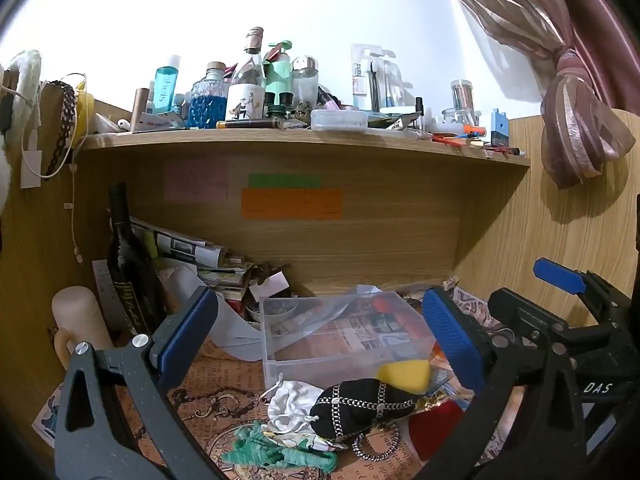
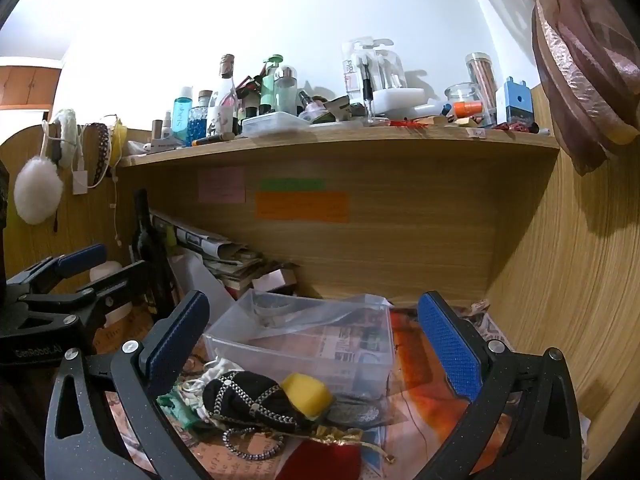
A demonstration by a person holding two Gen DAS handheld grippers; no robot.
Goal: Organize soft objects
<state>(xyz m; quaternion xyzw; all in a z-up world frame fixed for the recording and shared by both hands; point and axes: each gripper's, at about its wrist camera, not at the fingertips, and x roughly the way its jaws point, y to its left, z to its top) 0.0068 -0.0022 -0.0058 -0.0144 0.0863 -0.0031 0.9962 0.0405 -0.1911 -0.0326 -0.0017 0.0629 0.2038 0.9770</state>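
A heap of soft things is seen on a cluttered desk, in front of a clear plastic box [image 1: 344,332] that stands under a crowded shelf [image 1: 304,142]. Both tools are held above the heap: the left gripper [image 1: 320,340] is spread wide with nothing between its fingers, and the right gripper [image 2: 320,344] is likewise spread wide and empty. The heap is made up of a black pouch [image 1: 360,406] criss-crossed with chain, a yellow sponge [image 1: 404,374] touching the box's front wall, a white drawstring bag [image 1: 292,402], a green knitted piece [image 1: 276,454] nearest the camera, and a red pouch [image 1: 436,424] partly hidden behind the left tool's right finger. The box appears largely bare inside, with only a sheet of clear film draped across it, so the sorting is judged to be at its start.

The step in hand is judged to be a first pick. It would best be made on the yellow sponge or the black pouch, which lie uppermost. The fingers should be brought down either side of one item only, and closed on its bulk rather than on a cord or the loose chain, which could be dragged and pull neighbours along. The film over the box may need to be pushed aside by the other tool before anything is dropped in.
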